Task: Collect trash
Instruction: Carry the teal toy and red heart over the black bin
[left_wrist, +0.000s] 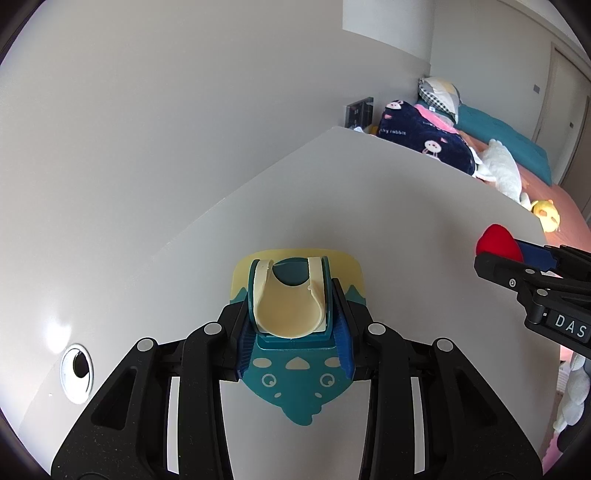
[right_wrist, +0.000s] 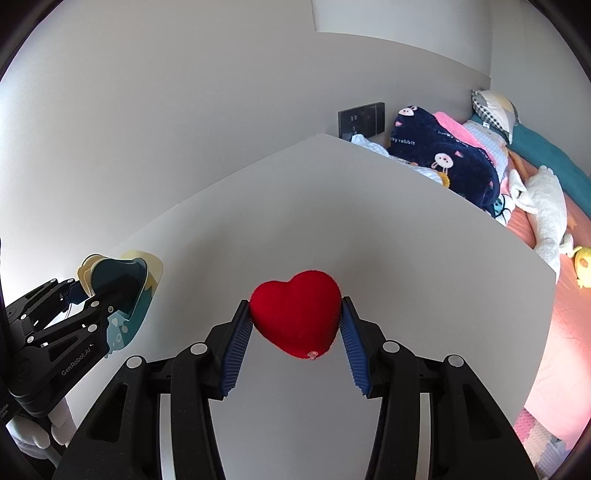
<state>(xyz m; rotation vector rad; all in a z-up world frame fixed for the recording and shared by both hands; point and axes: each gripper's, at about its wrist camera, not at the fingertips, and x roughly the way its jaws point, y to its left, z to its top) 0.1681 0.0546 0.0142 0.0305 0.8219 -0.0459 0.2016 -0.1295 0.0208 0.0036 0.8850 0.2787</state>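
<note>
My left gripper (left_wrist: 291, 295) is shut on a teal and cream plastic package (left_wrist: 295, 376) with a cartoon face and a curved cream insert, held over the white desk (left_wrist: 388, 206). The package also shows at the left of the right wrist view (right_wrist: 122, 295). My right gripper (right_wrist: 295, 317) is shut on a red heart-shaped box (right_wrist: 295, 312), held above the desk. The heart (left_wrist: 498, 240) and the right gripper (left_wrist: 517, 266) show at the right edge of the left wrist view.
The white desk meets a grey wall (left_wrist: 184, 110) on the left and has a round cable hole (left_wrist: 77, 373). Beyond its far edge lies a bed (right_wrist: 554, 295) with a navy rabbit blanket (right_wrist: 443, 155), pillows and plush toys. A dark wall socket (right_wrist: 362, 120) sits behind.
</note>
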